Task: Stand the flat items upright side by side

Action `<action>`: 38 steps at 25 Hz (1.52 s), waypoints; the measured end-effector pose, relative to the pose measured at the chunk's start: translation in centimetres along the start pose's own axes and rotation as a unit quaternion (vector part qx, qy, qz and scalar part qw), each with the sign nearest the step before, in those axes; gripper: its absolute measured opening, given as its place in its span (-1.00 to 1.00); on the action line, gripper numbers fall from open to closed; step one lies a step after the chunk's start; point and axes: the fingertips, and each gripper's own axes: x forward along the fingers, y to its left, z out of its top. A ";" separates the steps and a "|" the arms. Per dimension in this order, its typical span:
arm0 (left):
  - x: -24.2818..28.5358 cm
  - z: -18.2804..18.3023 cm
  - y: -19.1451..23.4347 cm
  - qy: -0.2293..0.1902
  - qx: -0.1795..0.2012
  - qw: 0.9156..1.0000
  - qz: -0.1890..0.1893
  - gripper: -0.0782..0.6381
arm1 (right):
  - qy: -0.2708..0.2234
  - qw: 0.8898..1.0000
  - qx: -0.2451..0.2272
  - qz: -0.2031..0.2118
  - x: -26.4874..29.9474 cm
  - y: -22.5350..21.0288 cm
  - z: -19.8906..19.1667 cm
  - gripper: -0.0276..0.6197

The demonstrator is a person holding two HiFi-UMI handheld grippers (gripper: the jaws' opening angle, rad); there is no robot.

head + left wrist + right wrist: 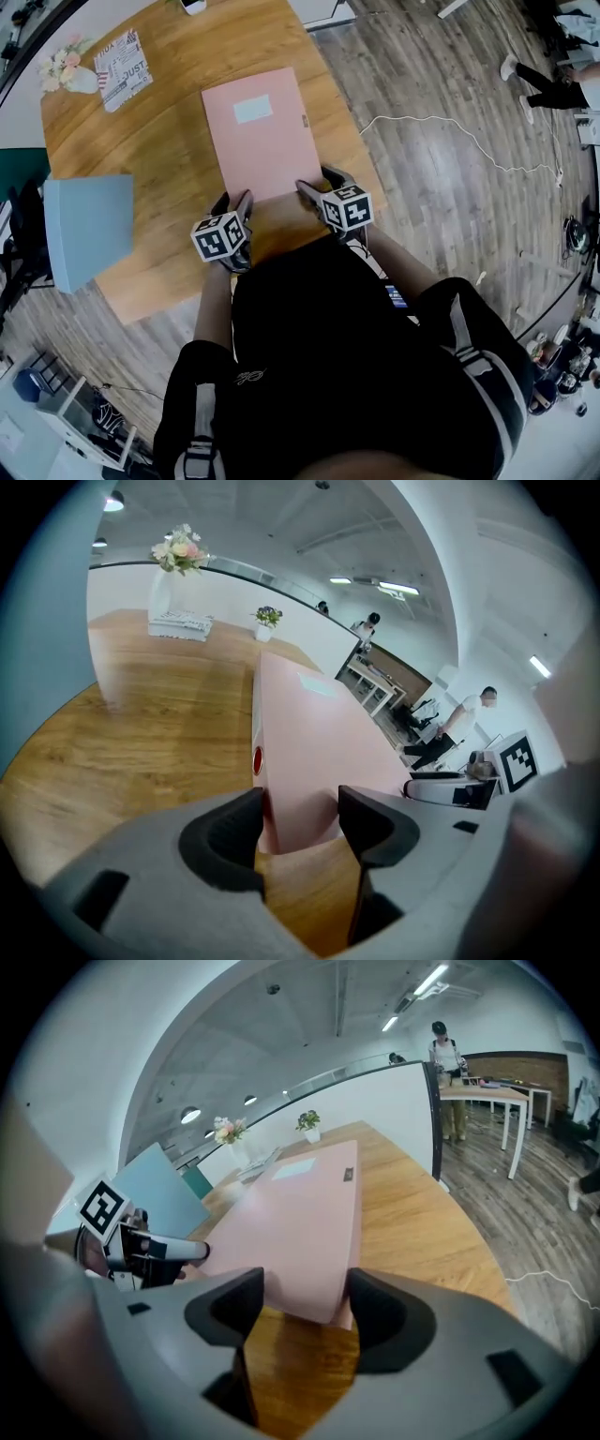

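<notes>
A pink folder (pixel 267 141) with a white label lies flat on the wooden table (pixel 178 141), its short near edge toward me. My left gripper (pixel 235 200) straddles its near-left corner. In the left gripper view the spine with a red hole (pixel 258 759) runs by the left pad, and the jaws (pixel 300 808) stand apart. My right gripper (pixel 322 181) straddles the near-right corner. In the right gripper view the folder (pixel 300 1213) reaches between the parted pads (pixel 305 1297). Neither pair visibly pinches it. A blue folder (pixel 89 225) appears to stand upright at the table's left edge.
A newspaper-print bag (pixel 122 67) and a bunch of flowers (pixel 66 67) sit at the table's far left corner. The table's near edge is just under my grippers. A white cable (pixel 450 131) trails over the floor to the right, and a person (pixel 553 84) is beyond it.
</notes>
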 end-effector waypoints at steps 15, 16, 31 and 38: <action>2.9 6.9 2.3 -0.017 0.042 0.999 -0.029 0.15 | -0.060 0.998 0.034 -0.004 2.9 -4.3 8.3 0.05; 3.7 7.2 2.3 -0.008 0.037 0.999 -0.035 0.17 | -0.053 0.998 0.041 -0.003 3.7 -4.6 8.8 0.07; -0.7 0.0 1.7 -0.007 -0.044 0.997 -0.055 0.06 | 0.002 0.998 0.041 0.057 2.9 0.2 3.3 -0.04; -0.2 2.9 5.1 -0.044 -0.066 0.996 -0.030 0.18 | 0.038 0.995 -0.020 0.089 6.9 0.7 7.6 0.25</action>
